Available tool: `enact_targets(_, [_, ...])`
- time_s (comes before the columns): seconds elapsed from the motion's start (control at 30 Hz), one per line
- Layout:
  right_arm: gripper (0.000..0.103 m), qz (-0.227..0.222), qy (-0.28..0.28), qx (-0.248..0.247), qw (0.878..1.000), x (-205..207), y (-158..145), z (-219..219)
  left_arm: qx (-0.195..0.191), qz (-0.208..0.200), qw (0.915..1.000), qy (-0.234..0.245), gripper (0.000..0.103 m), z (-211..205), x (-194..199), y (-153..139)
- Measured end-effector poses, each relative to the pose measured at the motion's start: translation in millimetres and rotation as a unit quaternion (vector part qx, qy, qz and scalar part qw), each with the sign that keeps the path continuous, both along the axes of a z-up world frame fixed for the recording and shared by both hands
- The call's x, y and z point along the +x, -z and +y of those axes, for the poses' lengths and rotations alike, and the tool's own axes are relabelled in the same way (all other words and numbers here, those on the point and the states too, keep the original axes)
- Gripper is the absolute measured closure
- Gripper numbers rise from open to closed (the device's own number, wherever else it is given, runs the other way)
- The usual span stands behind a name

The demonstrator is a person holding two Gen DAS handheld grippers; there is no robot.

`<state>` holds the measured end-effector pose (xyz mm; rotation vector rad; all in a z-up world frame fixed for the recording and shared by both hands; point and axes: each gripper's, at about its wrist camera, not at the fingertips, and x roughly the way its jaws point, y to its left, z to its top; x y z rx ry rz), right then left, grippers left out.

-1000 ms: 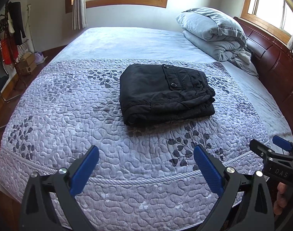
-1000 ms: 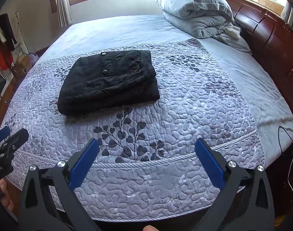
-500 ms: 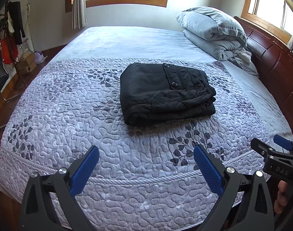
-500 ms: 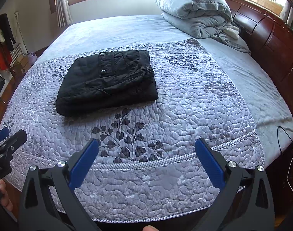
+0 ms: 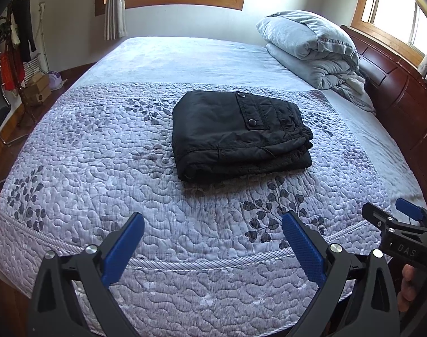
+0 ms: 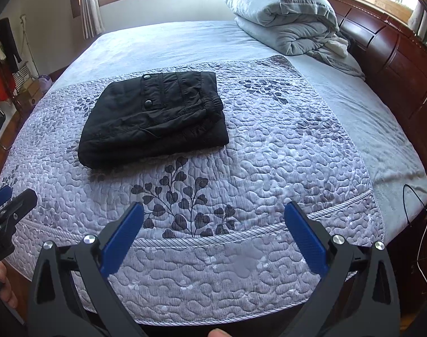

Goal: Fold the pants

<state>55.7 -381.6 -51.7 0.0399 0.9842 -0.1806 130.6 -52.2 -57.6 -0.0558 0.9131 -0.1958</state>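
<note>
Lying folded, pants top quilted bed (windowed room).

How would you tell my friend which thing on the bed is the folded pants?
Start at the big bed with the quilted grey leaf-pattern cover. Near the middle of that cover lies a flat, squarish stack, the black pants, with nothing touching it. It is the only black thing on the bed and has round snap buttons on top, unlike the pale grey bedding pile by the wooden headboard.
</note>
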Motion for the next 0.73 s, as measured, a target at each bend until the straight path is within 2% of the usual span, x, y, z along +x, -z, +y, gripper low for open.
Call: enact_targets(0.73, [0.003,0.0,-0.002,0.0,1.0,0.6,0.9,-0.4,0.008,0.001,1.0,-0.005,0.004,4.7,2.1,1.1])
